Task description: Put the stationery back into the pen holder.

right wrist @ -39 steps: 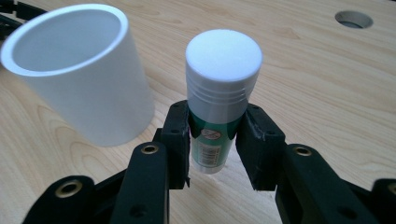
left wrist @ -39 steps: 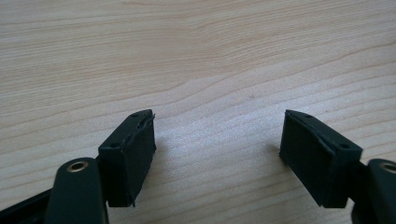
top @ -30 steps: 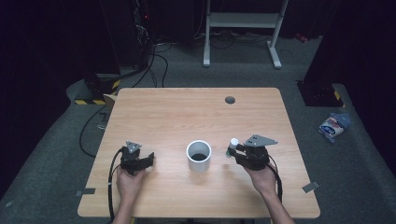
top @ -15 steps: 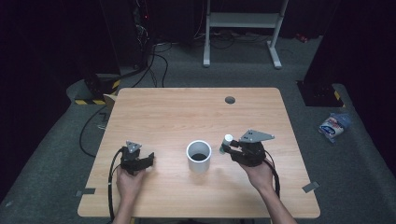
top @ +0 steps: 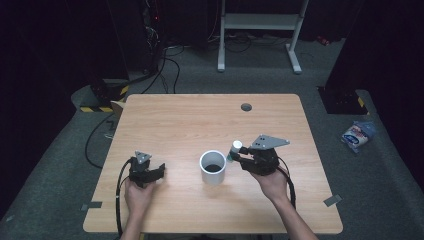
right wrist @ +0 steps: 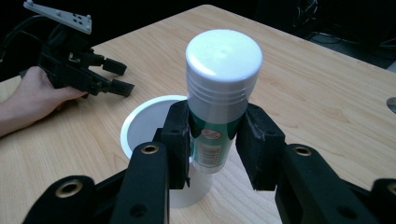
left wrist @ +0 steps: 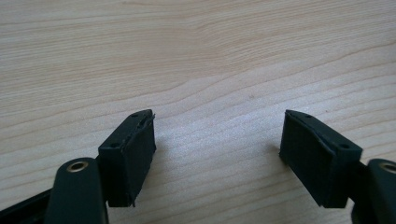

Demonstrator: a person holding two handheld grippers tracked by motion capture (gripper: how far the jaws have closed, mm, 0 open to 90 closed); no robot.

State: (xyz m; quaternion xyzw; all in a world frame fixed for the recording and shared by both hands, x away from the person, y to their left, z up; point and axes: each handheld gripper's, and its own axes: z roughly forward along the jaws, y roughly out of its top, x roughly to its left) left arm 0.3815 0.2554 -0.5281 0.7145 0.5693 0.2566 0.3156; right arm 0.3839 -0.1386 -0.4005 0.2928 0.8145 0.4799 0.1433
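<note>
A white cup (top: 213, 168) stands open-topped near the middle of the wooden table (top: 190, 125); the right gripper view shows its rim (right wrist: 140, 122) just behind the jaws. My right gripper (top: 239, 156) is shut on a small green bottle with a white cap (top: 235, 148), held upright just right of the cup. Up close the bottle (right wrist: 219, 107) sits clamped between the pads of the right gripper (right wrist: 214, 140). My left gripper (top: 156, 171) rests on the table left of the cup, open, and the left gripper (left wrist: 217, 149) has bare wood between its jaws. It also appears as the far gripper (right wrist: 112, 77).
A dark round grommet (top: 246, 107) sits in the table's far side. On the floor lie cables (top: 165, 65), a white frame's legs (top: 260, 35) and a blue-white packet (top: 358, 134) at the right.
My right gripper has carried the bottle leftward, from well right of the cup to right beside its rim. The left gripper has stayed put.
</note>
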